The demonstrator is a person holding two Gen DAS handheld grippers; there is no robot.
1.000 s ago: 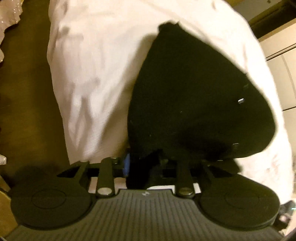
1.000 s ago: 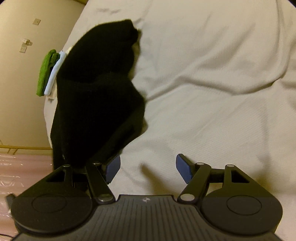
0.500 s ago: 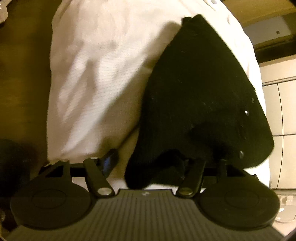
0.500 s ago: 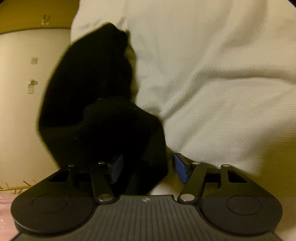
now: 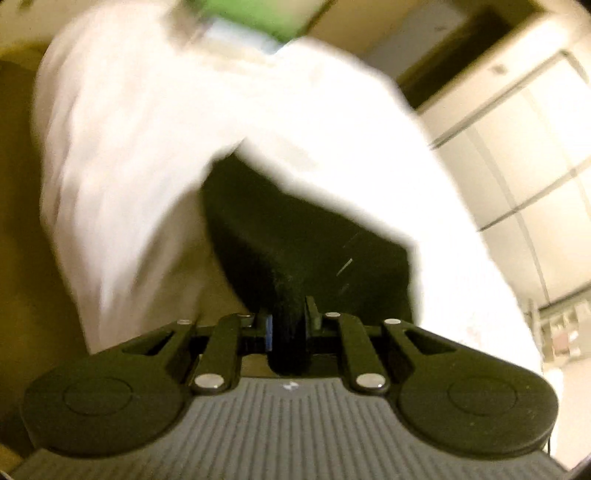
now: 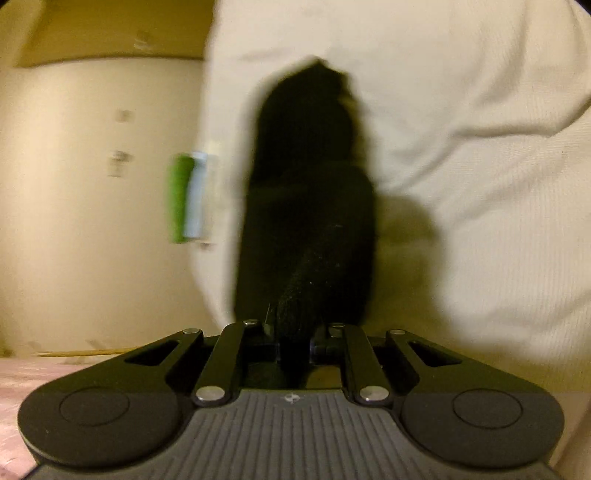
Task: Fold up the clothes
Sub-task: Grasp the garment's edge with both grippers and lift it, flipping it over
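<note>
Black garment, soft knit with a fuzzy nap, hangs between both tongs, above a white bed sheet.

Left wrist view: the left gripper has just been closing and now pinches a bunched fold of the black cloth; the fold fills the narrow gap between the pads, a sliver of blue pad showing at its left side. From the pinch the fabric widens up and away into a dark, rounded mass, blurred, with its far part hidden behind a raised fold of the sheet. The sheet is pale, finely ribbed and rumpled into long soft ridges. Beyond its far edge sits a smear of green and light blue, folded cloths, too blurred to tell more. Pale flat cabinet panels with straight dark seams stand at right.

Right wrist view: the folded cloths show again at left, a green and a pale blue band against a plain cream wall. The right gripper has likewise just been closing and now clamps a twisted rope of the same garment, which rises from the pads as a tall, narrow, lumpy dark column with a ragged top. It casts a shadow on the sheet at right, which swells in broad puffy folds.
</note>
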